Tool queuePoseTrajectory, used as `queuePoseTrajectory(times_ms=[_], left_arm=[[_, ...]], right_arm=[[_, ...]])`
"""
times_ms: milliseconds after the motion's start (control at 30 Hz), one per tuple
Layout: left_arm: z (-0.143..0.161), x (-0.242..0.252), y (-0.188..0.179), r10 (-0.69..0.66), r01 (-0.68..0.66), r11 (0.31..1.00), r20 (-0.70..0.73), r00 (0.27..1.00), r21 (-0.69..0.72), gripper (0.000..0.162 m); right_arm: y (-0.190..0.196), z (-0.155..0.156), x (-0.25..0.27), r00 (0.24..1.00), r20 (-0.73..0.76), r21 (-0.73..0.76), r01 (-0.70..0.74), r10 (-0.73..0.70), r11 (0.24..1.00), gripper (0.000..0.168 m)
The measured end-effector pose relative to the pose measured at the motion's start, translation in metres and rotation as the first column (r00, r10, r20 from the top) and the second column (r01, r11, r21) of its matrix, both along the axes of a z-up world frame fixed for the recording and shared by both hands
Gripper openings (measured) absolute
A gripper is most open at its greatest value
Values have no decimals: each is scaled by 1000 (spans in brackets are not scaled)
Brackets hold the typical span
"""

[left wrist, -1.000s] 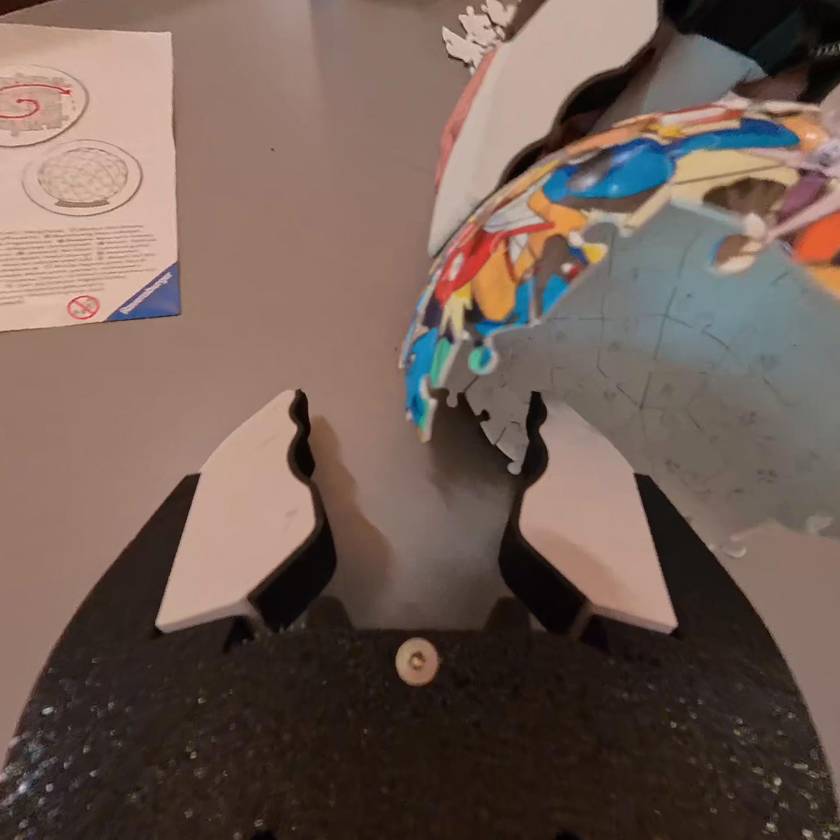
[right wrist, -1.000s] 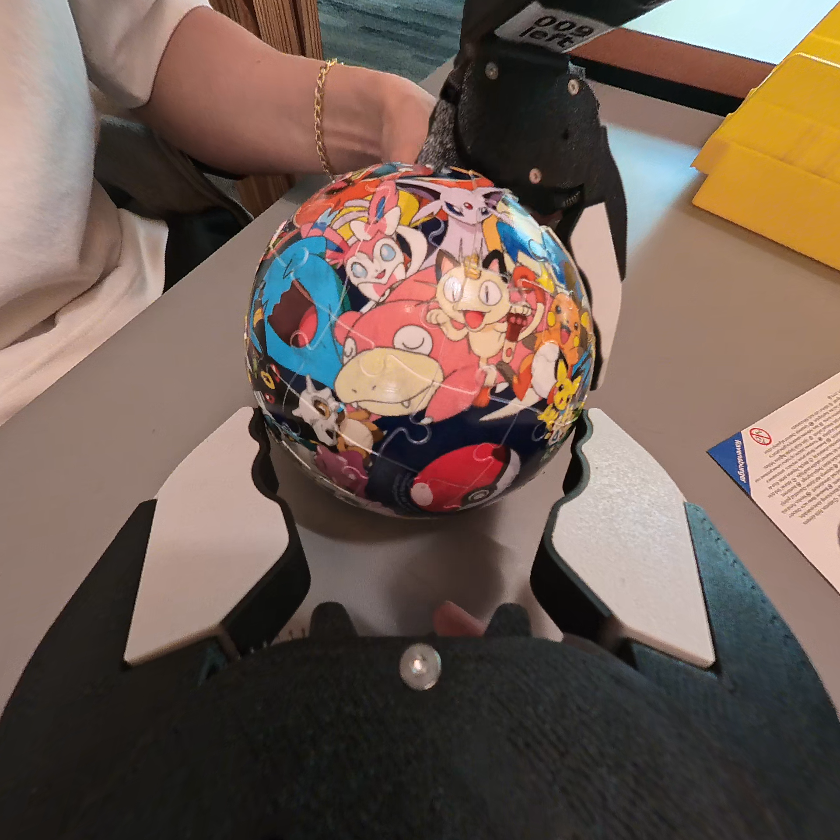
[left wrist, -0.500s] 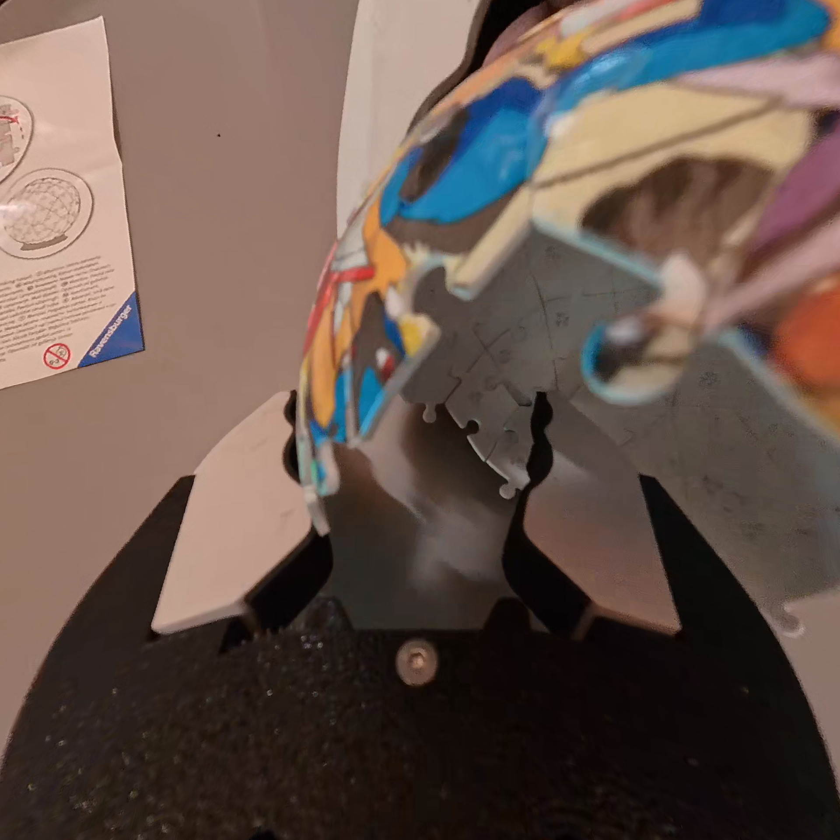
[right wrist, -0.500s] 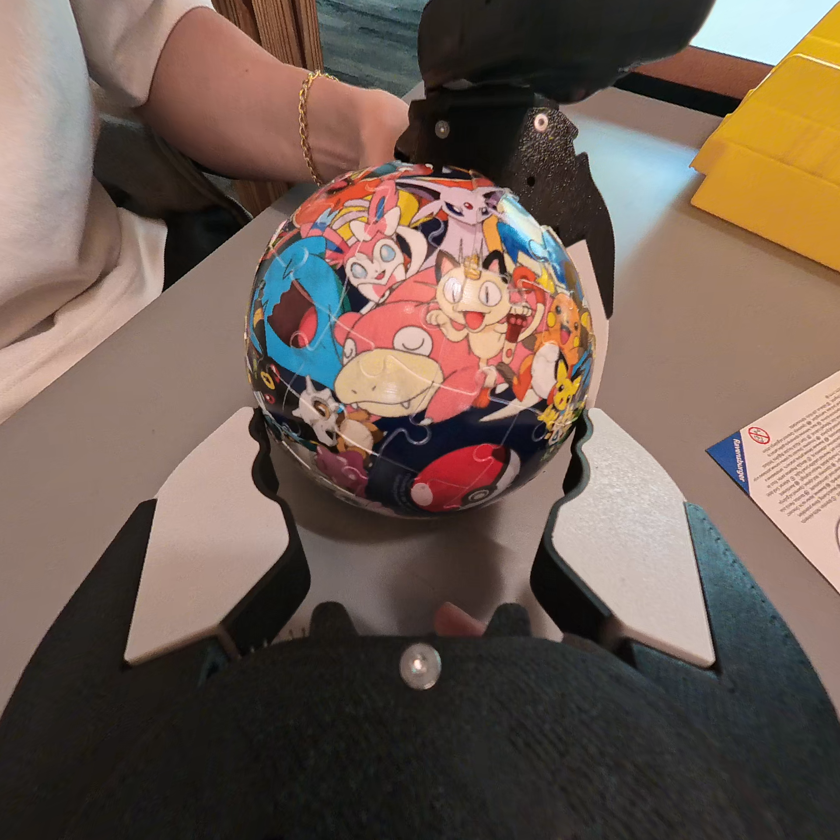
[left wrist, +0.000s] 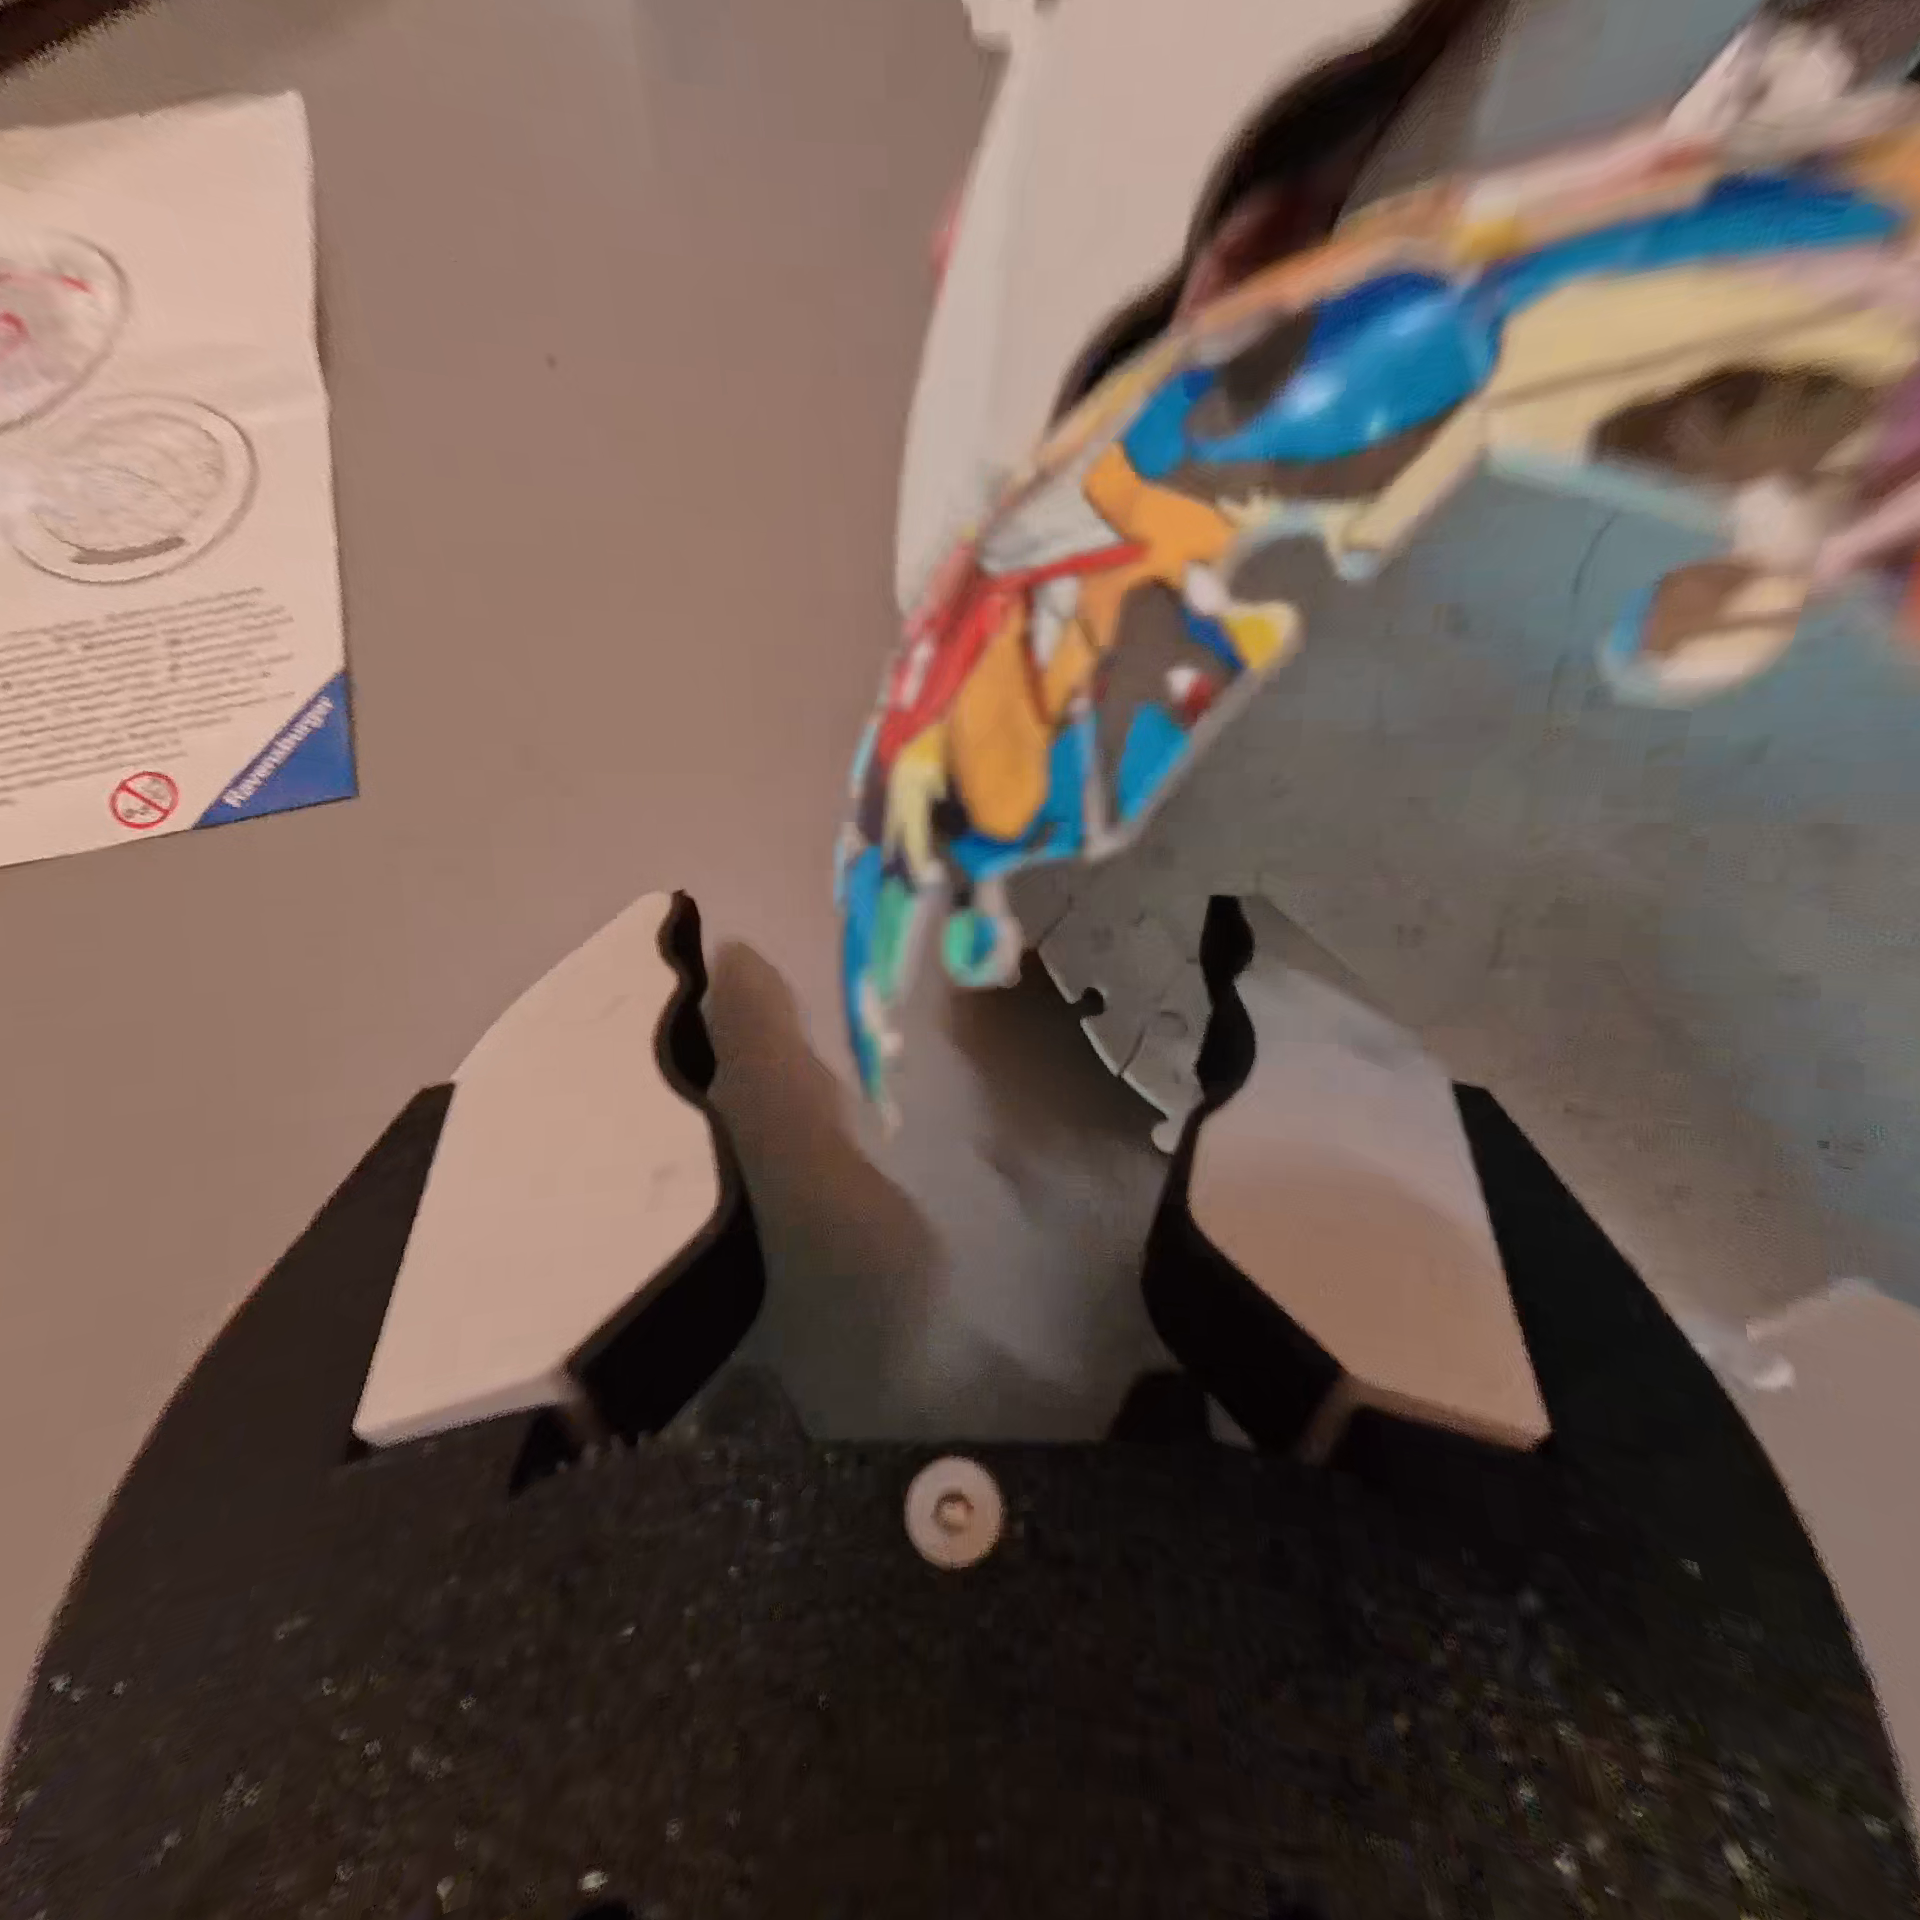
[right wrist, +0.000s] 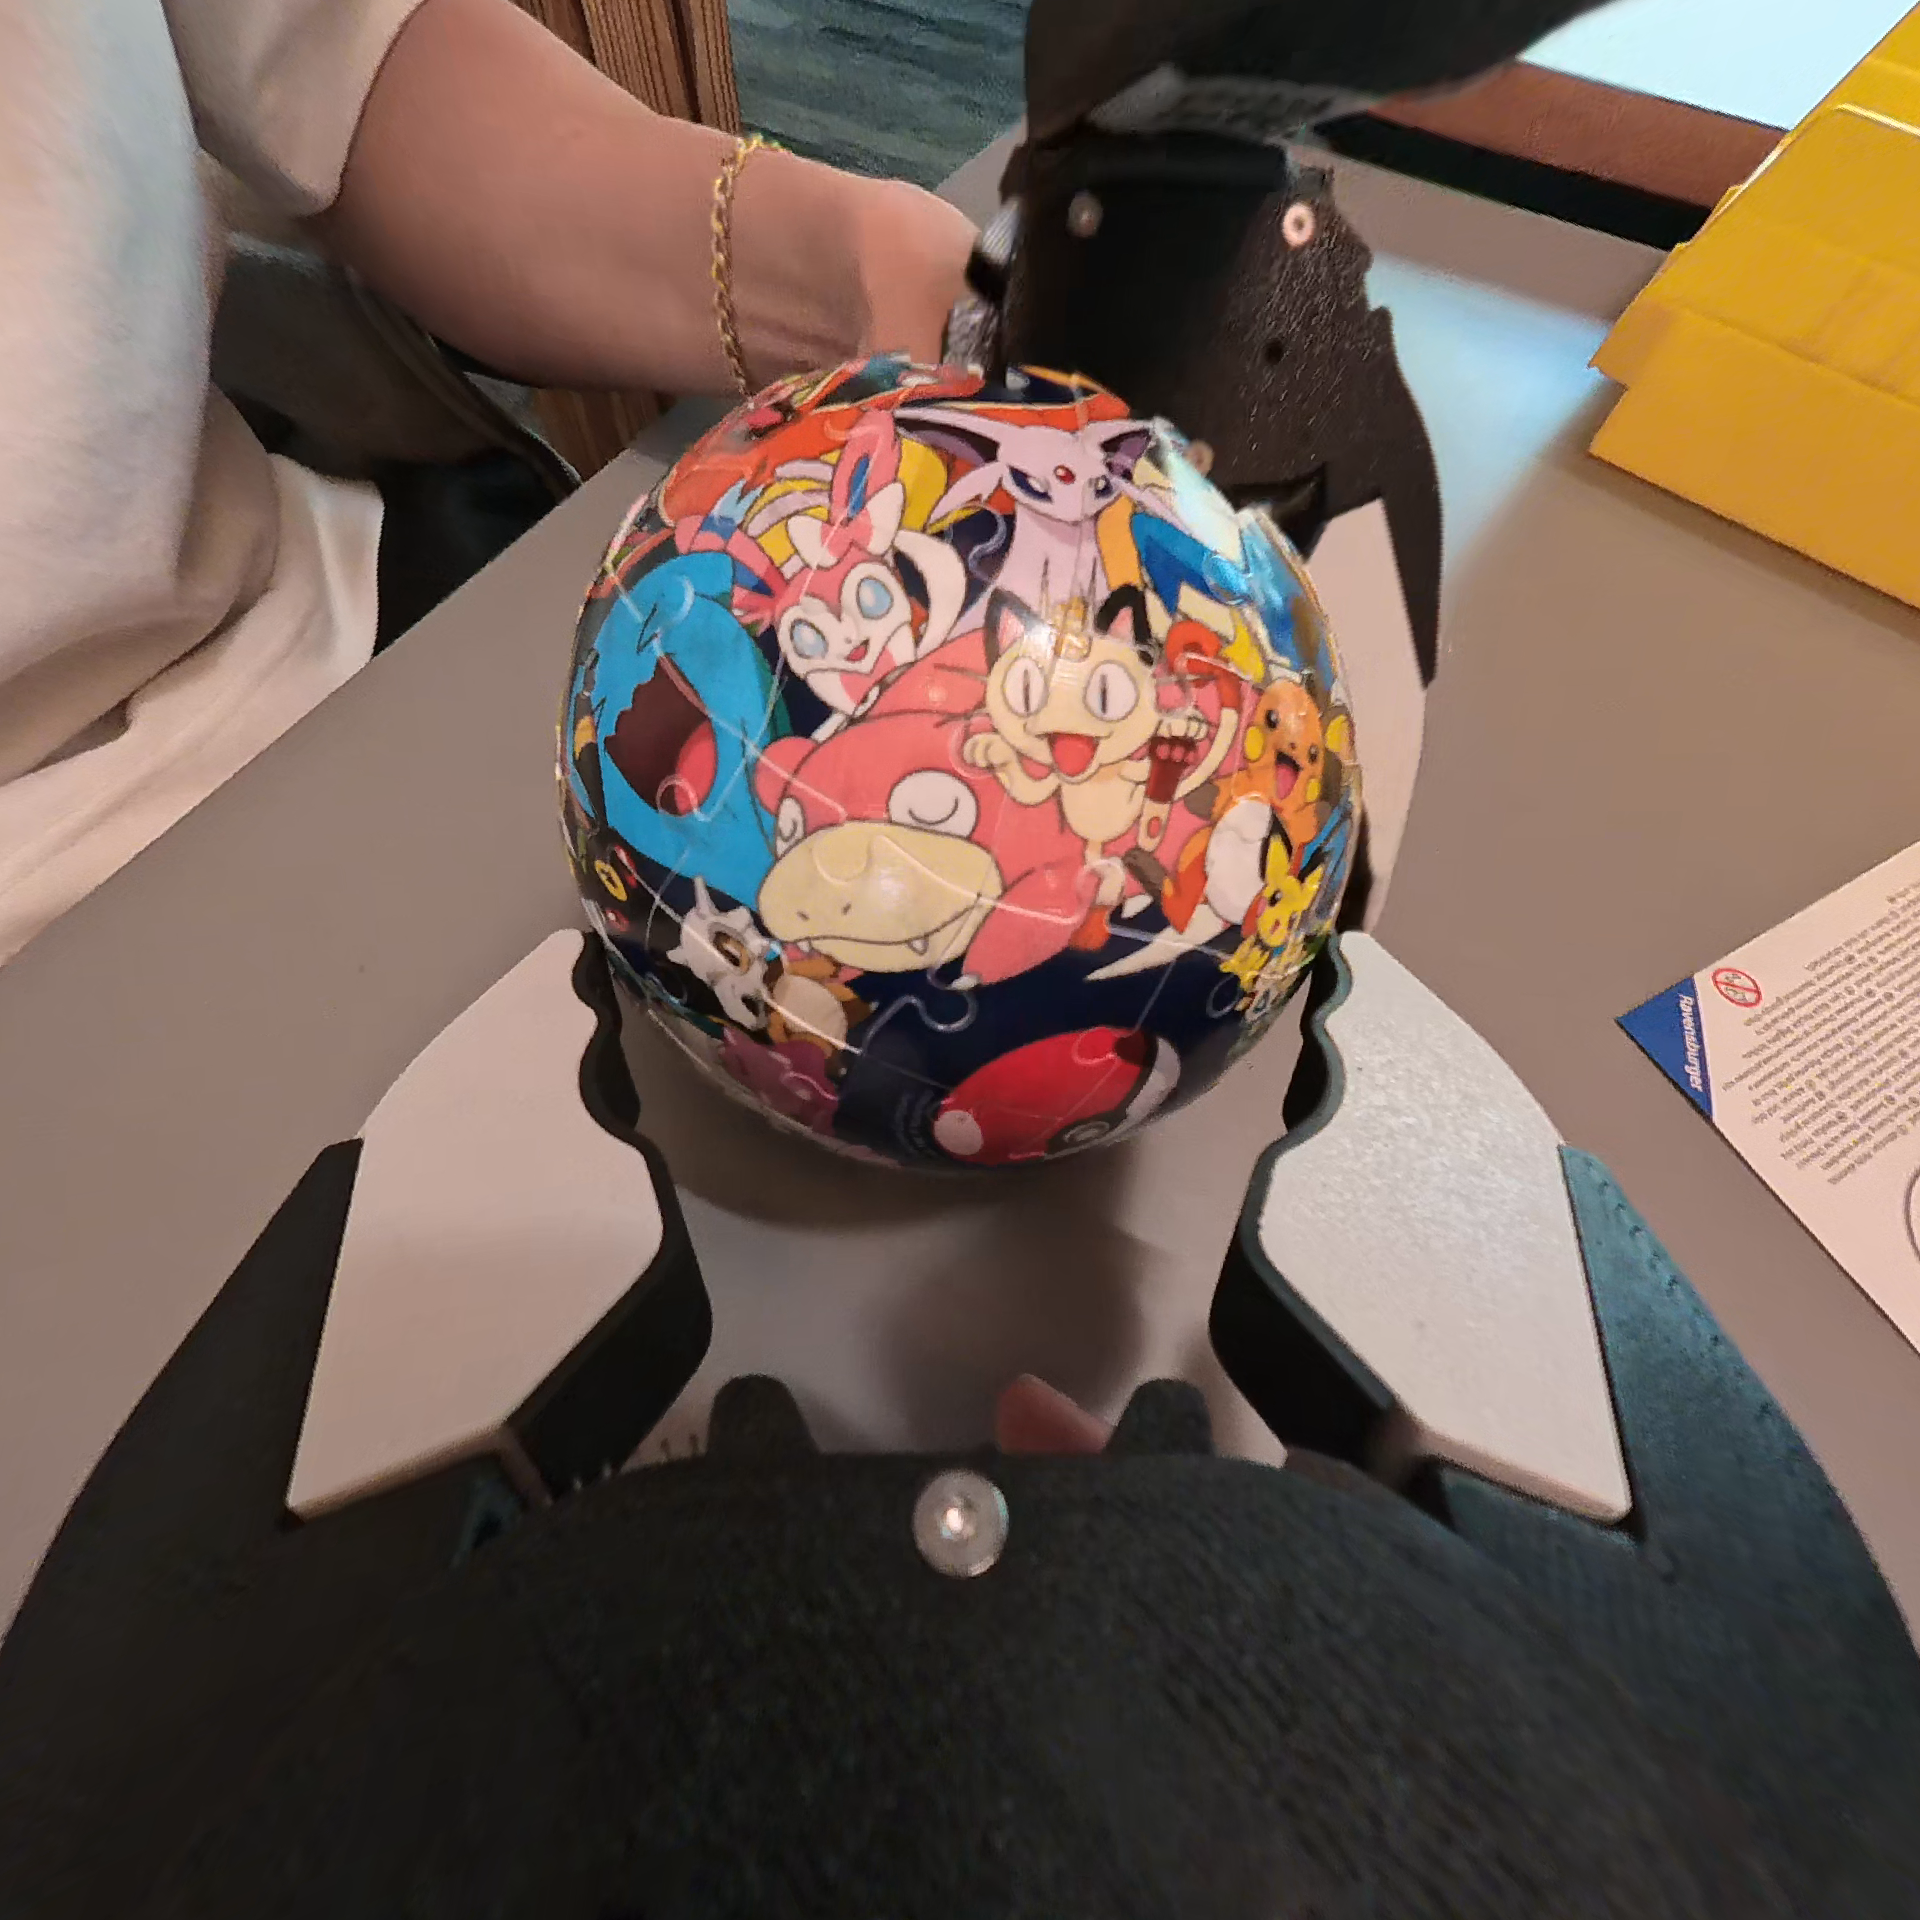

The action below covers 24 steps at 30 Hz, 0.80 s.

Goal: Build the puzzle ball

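A colourful puzzle ball sits mid-frame on the grey bench. The right hand-held gripper cradles it loosely, jaws spread, likely steadying it. The left hand-held gripper, empty and open, hovers by the ball's unfinished edge.

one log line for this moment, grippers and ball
left gripper: open, at ball's unfinished edge | right gripper: open, flanking colourful cartoon-printed puzzle ball | ball: on grey table, gap on far side
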<state>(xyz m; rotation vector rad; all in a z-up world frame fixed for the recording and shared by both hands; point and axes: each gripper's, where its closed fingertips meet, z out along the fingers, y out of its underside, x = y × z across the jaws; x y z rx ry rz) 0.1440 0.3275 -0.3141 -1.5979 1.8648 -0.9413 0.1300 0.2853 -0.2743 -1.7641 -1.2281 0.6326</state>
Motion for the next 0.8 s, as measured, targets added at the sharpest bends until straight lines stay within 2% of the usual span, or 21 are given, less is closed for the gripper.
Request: queuePoseTrajectory(times_ms=[67, 233, 567, 700, 800], left_arm=[[4, -5, 3, 2, -2, 1000, 15, 1000, -29, 84], [-11, -20, 2, -32, 35, 999, -72, 997, 42, 90], [-14, -21, 0, -47, 57, 990, -85, 995, 131, 93], [-15, -22, -9, -120, 131, 985, -99, 988, 112, 77], [-15, -21, -11, -151, 161, 982, -95, 984, 99, 74]], right_arm=[[0, 1, -1, 1000, -1, 0, -1, 1, 1000, 123], [1, 2, -4, 1000, 13, 17, 0, 0, 1000, 123], [-3, 2, -9, 994, 106, 49, 30, -35, 998, 123], [-1, 2, -11, 992, 102, 48, 74, -79, 996, 130], [1, 5, -13, 990, 73, 73, 118, -123, 990, 132]])
